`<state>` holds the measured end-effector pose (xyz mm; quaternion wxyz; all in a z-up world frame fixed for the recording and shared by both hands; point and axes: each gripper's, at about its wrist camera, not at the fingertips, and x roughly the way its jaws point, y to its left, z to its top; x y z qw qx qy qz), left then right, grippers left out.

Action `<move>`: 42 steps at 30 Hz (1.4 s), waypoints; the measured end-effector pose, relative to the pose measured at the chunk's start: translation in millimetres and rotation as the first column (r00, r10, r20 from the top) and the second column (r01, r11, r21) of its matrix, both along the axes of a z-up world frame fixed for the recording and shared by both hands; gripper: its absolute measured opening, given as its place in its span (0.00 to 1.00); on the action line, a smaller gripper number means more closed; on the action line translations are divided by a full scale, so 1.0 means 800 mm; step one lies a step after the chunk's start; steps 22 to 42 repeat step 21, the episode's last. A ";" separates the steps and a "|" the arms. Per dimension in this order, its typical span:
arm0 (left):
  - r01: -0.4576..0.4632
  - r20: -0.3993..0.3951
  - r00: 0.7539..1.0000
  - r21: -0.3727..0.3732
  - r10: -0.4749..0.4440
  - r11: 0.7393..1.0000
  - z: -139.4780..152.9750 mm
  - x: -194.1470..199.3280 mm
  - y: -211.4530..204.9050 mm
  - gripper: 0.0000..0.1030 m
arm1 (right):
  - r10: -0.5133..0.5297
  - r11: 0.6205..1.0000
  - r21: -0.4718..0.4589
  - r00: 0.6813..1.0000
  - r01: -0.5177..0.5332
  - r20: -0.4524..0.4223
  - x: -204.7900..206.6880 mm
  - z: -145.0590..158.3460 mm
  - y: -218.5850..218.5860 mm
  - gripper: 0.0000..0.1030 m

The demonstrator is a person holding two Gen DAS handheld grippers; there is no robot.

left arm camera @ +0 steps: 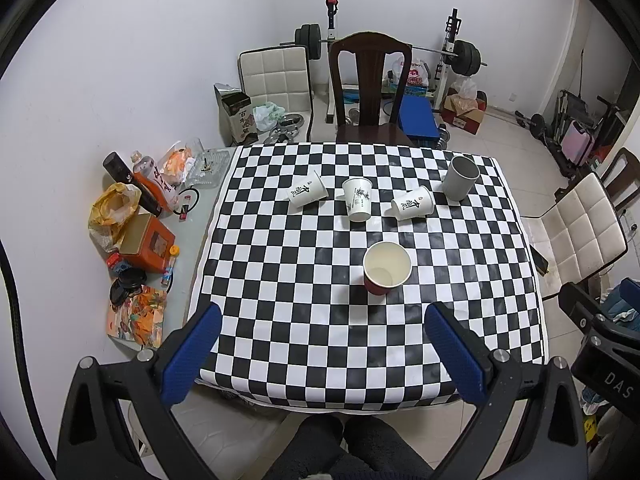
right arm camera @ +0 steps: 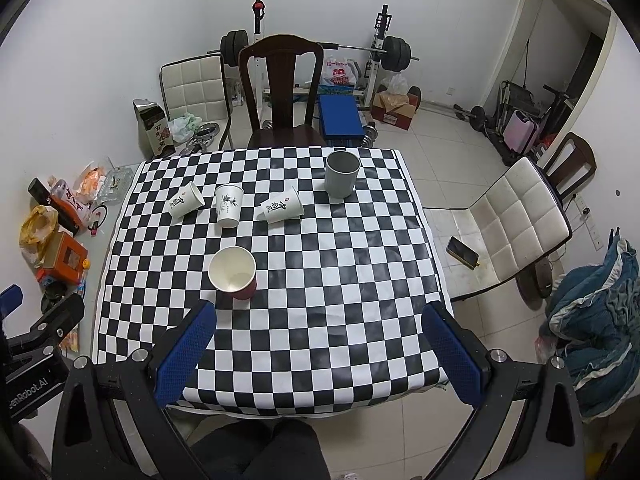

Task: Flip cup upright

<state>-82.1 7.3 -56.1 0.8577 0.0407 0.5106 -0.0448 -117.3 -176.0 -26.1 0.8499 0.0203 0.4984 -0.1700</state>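
Note:
On the checkered table [left arm camera: 280,320] [right arm camera: 340,320] stand several cups. A red paper cup [left arm camera: 387,267] [right arm camera: 233,273] stands upright, mouth up. A white printed cup [left arm camera: 358,199] [right arm camera: 229,205] stands upright behind it. Two white printed cups lie on their sides: one at the left [left arm camera: 307,194] [right arm camera: 186,200], one at the right [left arm camera: 413,203] [right arm camera: 282,205]. A grey cup [left arm camera: 460,178] [right arm camera: 341,174] stands upright at the far right. My left gripper [left arm camera: 324,344] and right gripper [right arm camera: 320,340] are both open and empty, held above the table's near edge.
A dark wooden chair [left arm camera: 370,88] [right arm camera: 282,92] stands behind the table. A white padded chair [left arm camera: 580,232] [right arm camera: 516,220] with a phone [right arm camera: 463,252] is at the right. Boxes, bottles and bags [left arm camera: 140,232] [right arm camera: 56,240] crowd the table's left strip. Gym gear lines the back wall.

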 end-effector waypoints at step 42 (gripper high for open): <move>0.007 0.006 1.000 0.000 -0.007 1.000 -0.003 -0.001 0.003 1.00 | 0.001 1.000 0.002 1.000 -0.001 0.001 0.000 -0.001 0.000 1.00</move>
